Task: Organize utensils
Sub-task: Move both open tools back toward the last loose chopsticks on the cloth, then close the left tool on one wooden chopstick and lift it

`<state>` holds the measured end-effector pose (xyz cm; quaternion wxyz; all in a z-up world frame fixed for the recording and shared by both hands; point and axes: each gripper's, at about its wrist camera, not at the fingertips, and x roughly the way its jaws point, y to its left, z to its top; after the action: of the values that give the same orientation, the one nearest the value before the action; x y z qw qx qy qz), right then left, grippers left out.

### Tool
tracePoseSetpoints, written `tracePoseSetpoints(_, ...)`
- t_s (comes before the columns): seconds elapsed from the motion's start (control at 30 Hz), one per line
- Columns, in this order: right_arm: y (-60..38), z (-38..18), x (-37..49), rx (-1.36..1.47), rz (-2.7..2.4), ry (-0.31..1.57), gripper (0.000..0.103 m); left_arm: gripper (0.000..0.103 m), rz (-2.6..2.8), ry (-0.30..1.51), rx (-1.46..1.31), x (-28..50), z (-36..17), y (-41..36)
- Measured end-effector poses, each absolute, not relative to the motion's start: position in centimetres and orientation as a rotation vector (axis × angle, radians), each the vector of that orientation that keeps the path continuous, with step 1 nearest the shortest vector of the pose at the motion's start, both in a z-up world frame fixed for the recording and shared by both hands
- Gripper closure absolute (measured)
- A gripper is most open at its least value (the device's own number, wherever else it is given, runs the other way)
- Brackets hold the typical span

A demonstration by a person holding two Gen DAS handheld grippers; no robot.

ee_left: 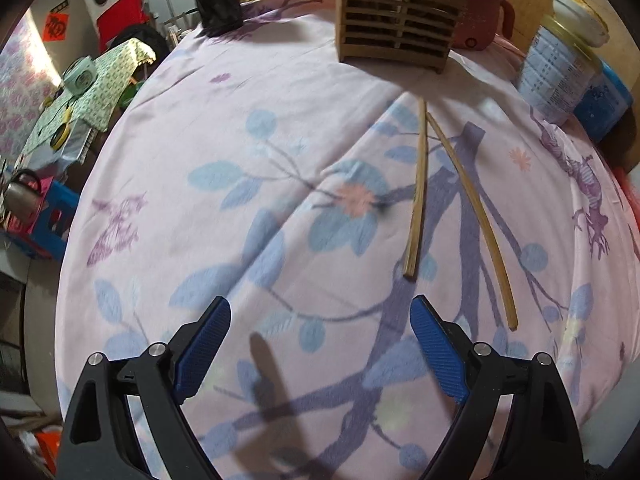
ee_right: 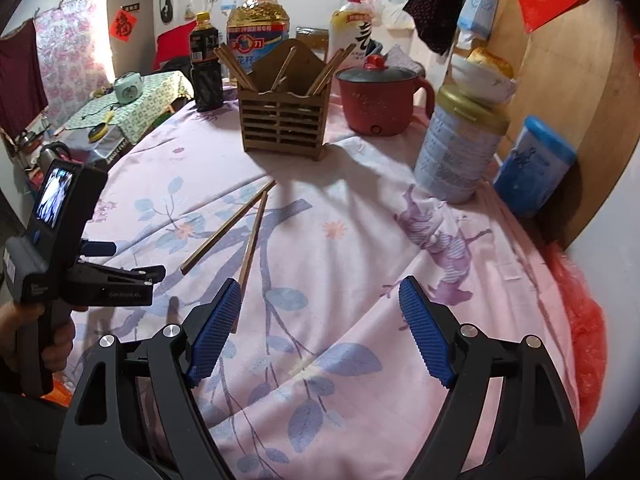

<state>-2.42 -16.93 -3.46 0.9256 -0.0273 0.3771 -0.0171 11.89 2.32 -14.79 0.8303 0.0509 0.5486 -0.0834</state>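
The worktop is the biggest thing here, round and draped in a pink cloth printed with leaves and branches. The wooden utensil rack stands toward its far side and serves as the marker for everything else. Chopsticks already lean out of the rack's top, so it looks to be where the loose pieces belong. Just right of the rack sits a red lidded pot, and further right a tall tin with a bowl on top. Left of the rack is a dark sauce bottle.

In front of the rack, on the near side, two loose chopsticks lie flat on the cloth, tips nearly meeting close to the rack and the thick ends splayed toward the cameras. They are probably the next pieces to collect.

The left tongs hang above the cloth with jaws wide apart and nothing between them, near the thick ends of the chopsticks. The right tongs are also spread wide and empty; the left pad overlaps one chopstick's end in the right wrist view, but contact cannot be told.
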Motion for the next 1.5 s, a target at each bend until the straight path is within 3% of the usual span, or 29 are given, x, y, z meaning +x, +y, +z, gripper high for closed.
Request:
tracePoseSetpoints(0.57,-23.3,-4.7,-4.2,-0.001,-0.060,0.803,0.024,0.014,-0.130,1.092,0.091,10.3,-15.3,-0.9)
tracePoseSetpoints(0.73,-24.5,-4.2,-6.1,0.031,-0.163,0.788,0.024,0.020,-0.218,1.064,0.136,12.0,-15.6,-2.1)
tracePoseSetpoints(0.83,-24.6,-4.6,-7.0,0.048,-0.199,0.806,0.024,0.030,-0.279,1.063,0.122,12.5,-15.7,-2.6)
tracePoseSetpoints(0.97,-24.0,-4.6,-8.4,0.032,-0.237,0.807,0.024,0.054,-0.335,1.063,0.148,12.8,-16.4,-3.4)
tracePoseSetpoints(1.1,-23.8,-4.6,-9.2,0.039,-0.273,0.811,0.024,0.062,-0.345,1.023,0.172,13.0,-16.5,-3.8)
tracePoseSetpoints(1.27,-23.5,-4.3,-8.6,0.044,-0.269,0.803,0.024,0.094,-0.301,0.988,0.172,13.7,-16.6,-3.0)
tracePoseSetpoints(1.5,-19.9,-4.4,-5.2,-0.020,-0.122,0.812,0.024,0.095,-0.230,1.019,0.105,12.1,-16.2,1.6)
